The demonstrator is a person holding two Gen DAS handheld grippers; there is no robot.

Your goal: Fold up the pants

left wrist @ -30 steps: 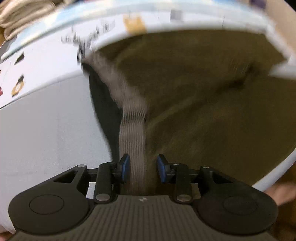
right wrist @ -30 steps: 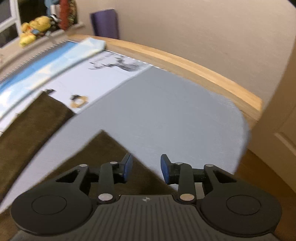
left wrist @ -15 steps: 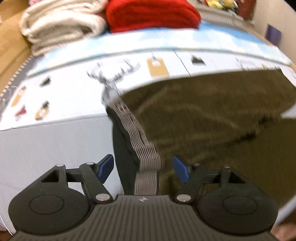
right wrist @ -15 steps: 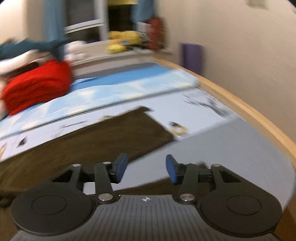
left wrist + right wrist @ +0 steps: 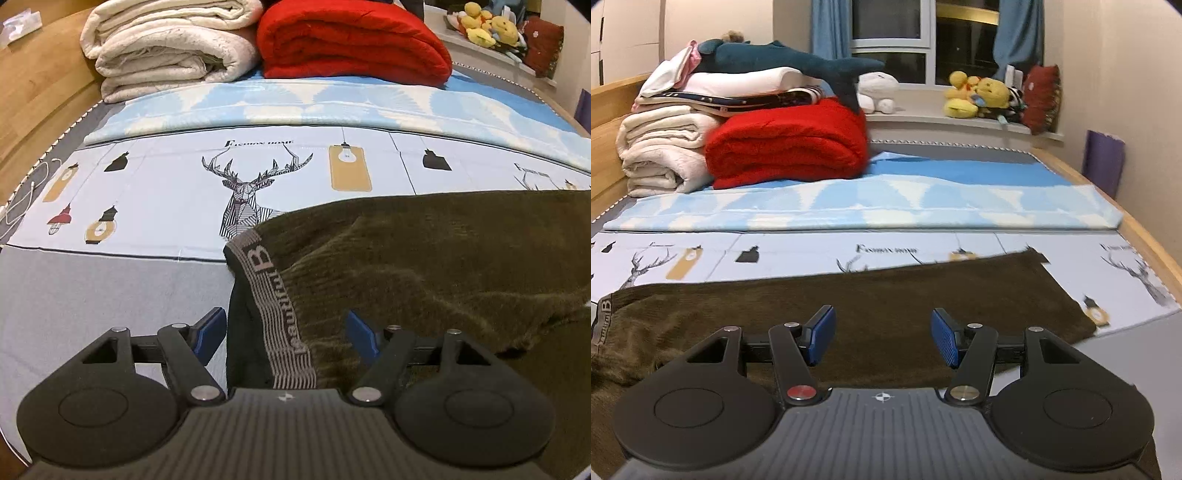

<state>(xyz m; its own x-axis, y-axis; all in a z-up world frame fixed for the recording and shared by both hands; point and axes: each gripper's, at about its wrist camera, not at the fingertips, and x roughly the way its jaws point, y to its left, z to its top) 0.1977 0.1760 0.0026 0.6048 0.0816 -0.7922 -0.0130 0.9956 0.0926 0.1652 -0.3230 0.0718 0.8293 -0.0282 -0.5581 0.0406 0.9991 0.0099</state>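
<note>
I am working over a bed (image 5: 92, 295), wooden-framed, its gray cover filling the lower left of my left wrist view. Lying on it, listed from far to near:

- a cream blanket stack (image 5: 166, 48), folded, sitting at the upper left;
- a red blanket (image 5: 351, 40), folded, touching the cream stack's right side;
- a light blue patterned sheet (image 5: 864, 206), running as a band across the frame's middle;
- a white printed sheet (image 5: 166, 192) showing a deer and lamps, lying just below that band;
- olive-brown pants (image 5: 424, 258), spreading over the printed sheet and gray cover at lower right, their gray lettered waistband (image 5: 273, 306) running down toward the bottom centre.
</note>
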